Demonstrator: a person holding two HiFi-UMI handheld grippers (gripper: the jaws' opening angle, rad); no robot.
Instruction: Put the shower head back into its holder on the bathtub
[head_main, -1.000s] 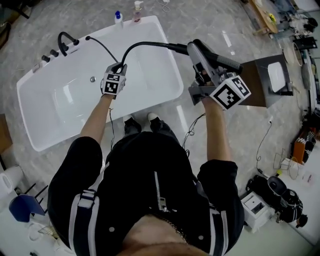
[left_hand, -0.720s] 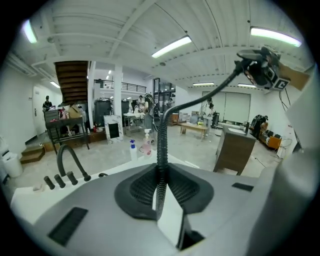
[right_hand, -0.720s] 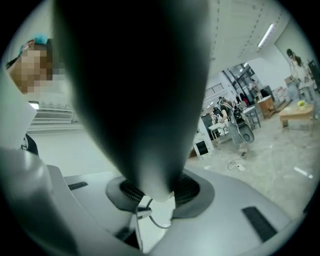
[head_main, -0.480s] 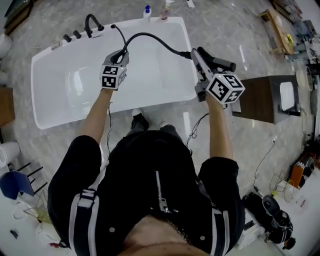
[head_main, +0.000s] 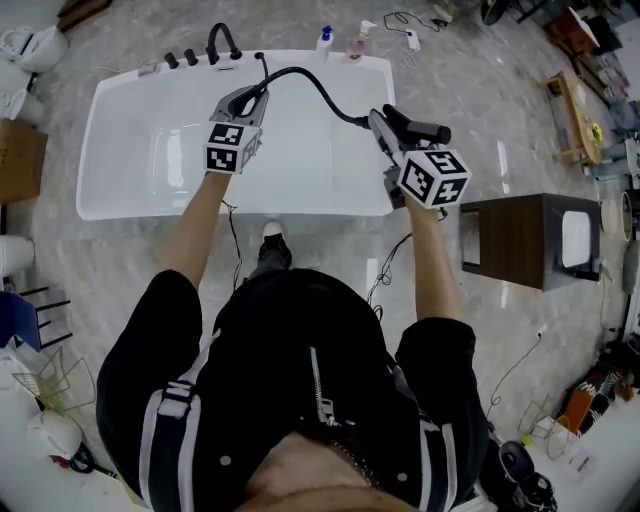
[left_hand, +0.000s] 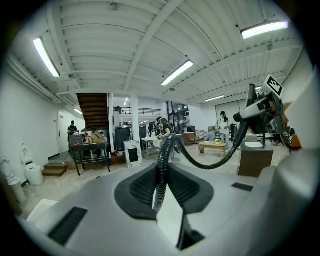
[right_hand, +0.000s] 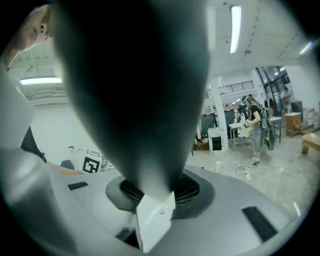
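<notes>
While the left gripper (head_main: 250, 97) pinches the hose (left_hand: 161, 170) in its almost shut jaws, it has lifted toward the taps (head_main: 190, 57) on the bathtub's (head_main: 150, 211) far rim. The right gripper (head_main: 380, 125), clamped on the shower head (head_main: 425, 130), has come lower over the tub's right end, so the holder looks close.

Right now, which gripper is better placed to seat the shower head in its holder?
Right. The right gripper is shut on the shower head itself; the left gripper only pinches the hose, nearer the taps.

Black shower head (head_main: 426, 130) above white bathtub's (head_main: 140, 150) right end, hose (head_main: 300, 72) looping to far rim.
</notes>
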